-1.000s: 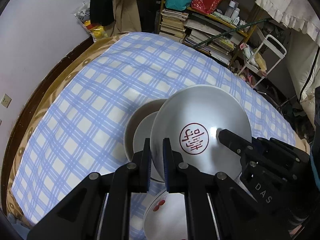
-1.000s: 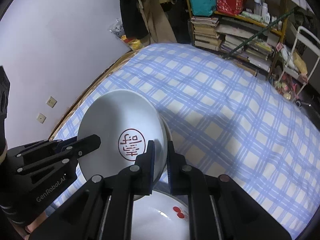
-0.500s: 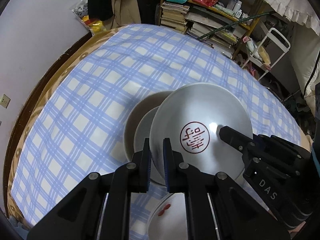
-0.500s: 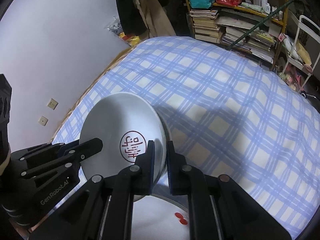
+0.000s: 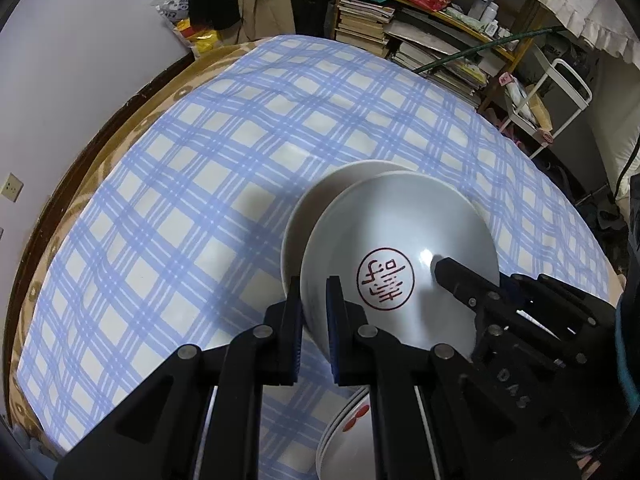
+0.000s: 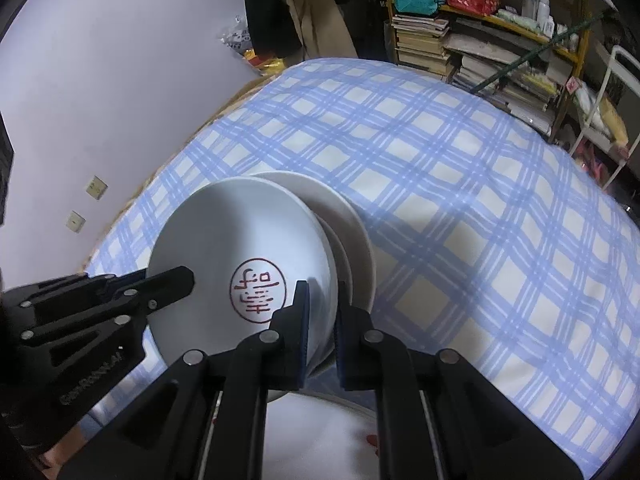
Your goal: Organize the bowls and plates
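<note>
Porcelain, by the look of it: the bowl is white and glazed with a red round mark in its bottom, so I judge it stiff, smooth, slippery and quick to chip if it knocks another dish.

On the left, the left tongs are clamped on the bowl's near-left rim, one pad outside the wall and one inside. That is a fair place to hold, since the rim is thin enough to pinch and the wall behind it is rigid. The bowl hangs tilted above a cream plate stack that lies on the blue checked cloth of the counter; whether the bowl's foot touches that stack I cannot tell. A second pile of white plates with a red motif sits nearer the camera, partly hidden by the tongs.

On the right, the right tongs are closed on the opposite side of the same rim. Two grips across from each other should keep a heavy, slick dish level. A one-sided pinch on glaze would likely let it swing or slip. Setting it down gently matters most, as the dishes below are equally brittle.
</note>
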